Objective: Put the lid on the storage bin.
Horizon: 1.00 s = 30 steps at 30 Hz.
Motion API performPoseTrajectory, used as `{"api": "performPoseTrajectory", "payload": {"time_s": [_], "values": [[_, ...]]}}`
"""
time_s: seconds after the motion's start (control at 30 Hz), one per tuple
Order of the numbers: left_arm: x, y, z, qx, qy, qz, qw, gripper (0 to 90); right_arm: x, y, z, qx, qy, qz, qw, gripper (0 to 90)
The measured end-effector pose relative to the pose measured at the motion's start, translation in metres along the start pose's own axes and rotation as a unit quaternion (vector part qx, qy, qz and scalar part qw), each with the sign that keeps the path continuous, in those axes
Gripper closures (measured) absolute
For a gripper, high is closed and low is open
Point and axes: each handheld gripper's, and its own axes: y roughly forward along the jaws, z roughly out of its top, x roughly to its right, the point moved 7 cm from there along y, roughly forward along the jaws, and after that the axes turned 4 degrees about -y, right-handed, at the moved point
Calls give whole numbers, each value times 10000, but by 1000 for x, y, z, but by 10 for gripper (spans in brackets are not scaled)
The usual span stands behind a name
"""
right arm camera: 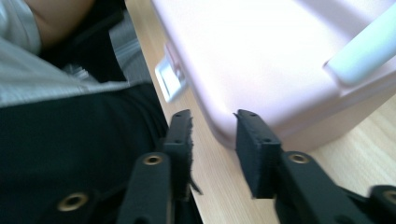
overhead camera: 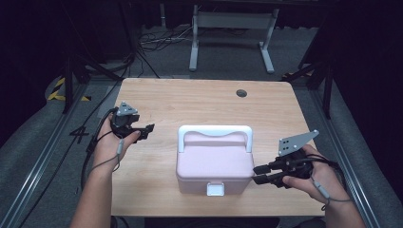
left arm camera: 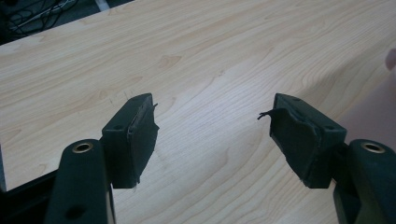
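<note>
Sitting just beyond the right gripper (overhead camera: 259,174) fingers (right arm camera: 256,144) — pink box (overhead camera: 214,161).

I see the box (overhead camera: 215,164) as smooth pink plastic with a soft sheen; its handle (overhead camera: 215,130) and latch (overhead camera: 215,189) are glossier white plastic. Under the box, the table (overhead camera: 199,102) looks like pale wood grain, matt and smooth. My left gripper (left arm camera: 212,140) has matt black pads (left arm camera: 142,135), frayed and rough at the edges.
</note>
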Motion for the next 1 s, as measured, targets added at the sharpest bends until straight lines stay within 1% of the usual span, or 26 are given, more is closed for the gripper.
{"api": "performPoseTrajectory", "payload": {"time_s": [0.03,0.07,0.1,0.17,0.23,0.3,0.33,0.37,0.4,0.43,0.57,0.67,0.73,0.77,0.8,0.83,0.87,0.9,0.97,1.0], "values": [[0,-2,-1,21,14,-8,10000,319,1,-2,2,130,0,15,9999,623],[0,-3,-1,29,29,11,10000,319,3,-7,6,327,-4,-17,9995,617],[0,-4,-3,44,17,1,10000,320,4,-10,9,428,0,-44,9991,608],[0,-6,-5,44,-6,8,10000,320,10,-17,15,774,9,-172,9969,582],[-1,-9,-7,52,-15,15,10000,321,16,-24,20,1039,33,-333,9940,565],[-2,-11,-10,56,-16,40,10000,320,22,-28,23,1203,52,-446,9917,547],[-2,-12,-11,56,-49,39,10000,320,25,-30,25,1279,71,-491,9905,532],[-3,-14,-13,25,-24,63,10000,320,28,-31,26,1328,88,-558,9895,525],[-3,-14,-13,25,-24,63,10000,321,28,-31,26,1328,88,-558,9895,525],[-3,-16,-16,52,-84,53,9999,320,37,-33,27,1393,134,-747,9873,523],[-6,-20,-20,39,-90,94,9999,320,55,-36,27,1482,249,-1063,9829,503],[-8,-22,-23,24,-114,111,9999,320,66,-38,25,1532,337,-1179,9805,484],[-9,-22,-24,16,-136,123,9998,320,75,-40,23,1567,365,-1320,9781,463],[-9,-22,-24,16,-136,123,9998,320,75,-40,23,1567,365,-1320,9781,463],[-9,-23,-25,15,-136,129,9998,320,82,-41,20,1553,407,-1439,9765,448],[-9,-22,-25,19,-139,129,9998,320,86,-41,19,1531,423,-1498,9759,448],[-10,-22,-25,16,-145,126,9998,320,86,-41,19,1531,423,-1498,9759,448],[-10,-22,-26,-6,-142,126,9998,320,92,-43,16,1545,462,-1573,9743,436],[-11,-21,-25,7,-152,125,9998,320,97,-44,12,1544,500,-1642,9730,430],[-11,-21,-25,0,-152,127,9998,320,101,-45,10,1531,509,-1720,9718,426]]}}
